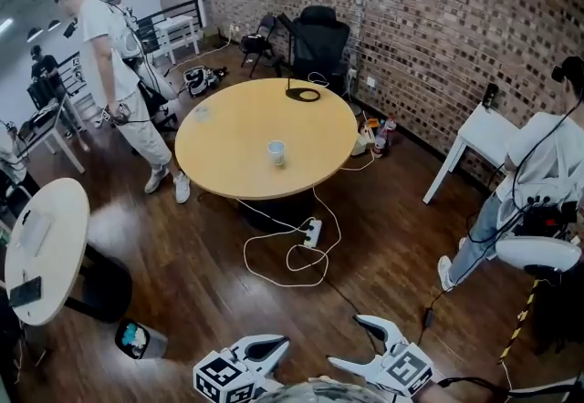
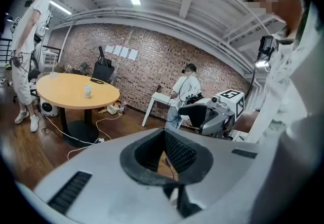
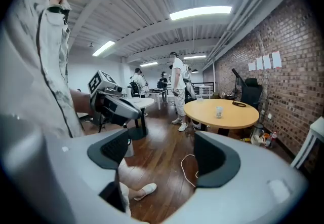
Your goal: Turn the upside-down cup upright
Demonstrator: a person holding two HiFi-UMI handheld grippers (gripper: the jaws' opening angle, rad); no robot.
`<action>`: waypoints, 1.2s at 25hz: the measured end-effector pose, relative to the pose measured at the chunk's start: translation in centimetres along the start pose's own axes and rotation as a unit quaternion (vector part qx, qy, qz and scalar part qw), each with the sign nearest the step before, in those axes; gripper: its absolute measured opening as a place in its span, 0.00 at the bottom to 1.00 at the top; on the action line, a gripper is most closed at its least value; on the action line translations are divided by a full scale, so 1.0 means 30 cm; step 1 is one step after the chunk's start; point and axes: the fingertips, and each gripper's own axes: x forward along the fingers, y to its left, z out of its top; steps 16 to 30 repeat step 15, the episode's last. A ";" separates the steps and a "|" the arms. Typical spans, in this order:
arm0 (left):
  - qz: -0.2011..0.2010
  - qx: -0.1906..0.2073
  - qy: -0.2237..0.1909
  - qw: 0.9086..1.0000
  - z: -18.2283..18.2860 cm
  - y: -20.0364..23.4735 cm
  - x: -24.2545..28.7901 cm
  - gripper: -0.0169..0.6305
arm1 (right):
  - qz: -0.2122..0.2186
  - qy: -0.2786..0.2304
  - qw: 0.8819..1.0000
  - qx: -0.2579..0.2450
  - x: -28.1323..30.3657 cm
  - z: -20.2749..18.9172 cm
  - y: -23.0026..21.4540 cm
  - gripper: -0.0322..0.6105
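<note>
The white cup [image 1: 276,152] stands near the middle of the round wooden counter [image 1: 228,132], well apart from both grippers. The left gripper [image 1: 281,344] is pressed together on nothing. The right gripper [image 1: 349,340] is spread wide and empty.

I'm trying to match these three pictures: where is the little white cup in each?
Head view: cup upper centre, on the round wooden table.
Left gripper view: cup far left, small, on that table.
Right gripper view: cup right of centre, on it.
Shared landmark: the table.

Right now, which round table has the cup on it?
The tan wooden table, with the cup near its middle; the white table at left has none.
</note>
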 end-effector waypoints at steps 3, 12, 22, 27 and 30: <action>0.006 -0.006 0.015 1.000 -0.061 -0.123 0.022 0.04 | 0.022 -0.010 1.000 0.005 -0.083 -0.037 0.045 0.68; 0.016 0.015 0.014 1.000 -0.090 -0.244 -0.014 0.04 | 0.018 -0.022 1.000 0.005 -0.181 -0.075 0.125 0.68; 0.020 0.023 0.010 0.999 -0.079 -0.284 -0.031 0.04 | 0.018 -0.024 1.000 0.000 -0.217 -0.076 0.149 0.68; 0.020 0.023 0.010 0.999 -0.079 -0.284 -0.031 0.04 | 0.018 -0.024 1.000 0.000 -0.217 -0.076 0.149 0.68; 0.020 0.023 0.010 0.999 -0.079 -0.284 -0.031 0.04 | 0.018 -0.024 1.000 0.000 -0.217 -0.076 0.149 0.68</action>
